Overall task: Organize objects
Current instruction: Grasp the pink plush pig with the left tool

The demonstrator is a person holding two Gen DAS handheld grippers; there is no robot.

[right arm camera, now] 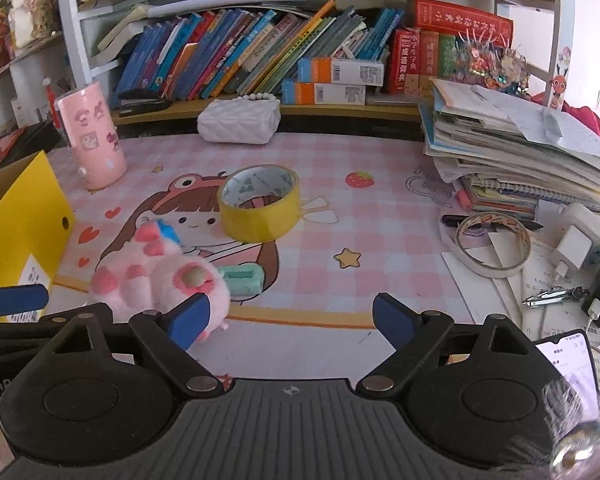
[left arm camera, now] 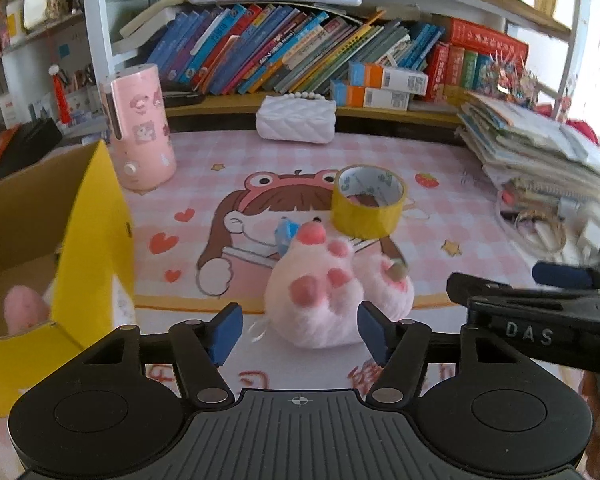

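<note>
A: Nearest first: how do the two grippers stand?
B: The left hand-held gripper [left arm camera: 300,334] has its blue pads apart, on either side of the pink plush toy [left arm camera: 332,296] on the worktop [left arm camera: 440,168]; I cannot see either pad pressing on the fur. The right hand-held gripper [right arm camera: 290,322] is spread wide with nothing between its pads; the toy sits just beside its left pad.
A: And to the left?
B: A yellow cardboard box [left arm camera: 92,248], open, stands near the toy.
A: Further back?
B: A roll of yellow tape [right arm camera: 260,208] lies flat just behind the toy, and a small green item [right arm camera: 242,278] lies beside the toy. Beyond stand a pink cylinder [left arm camera: 140,132] and a white quilted pouch [left arm camera: 296,118], under the bookshelf [left arm camera: 300,48]. A stack of papers [right arm camera: 520,152] sits at far right.
</note>
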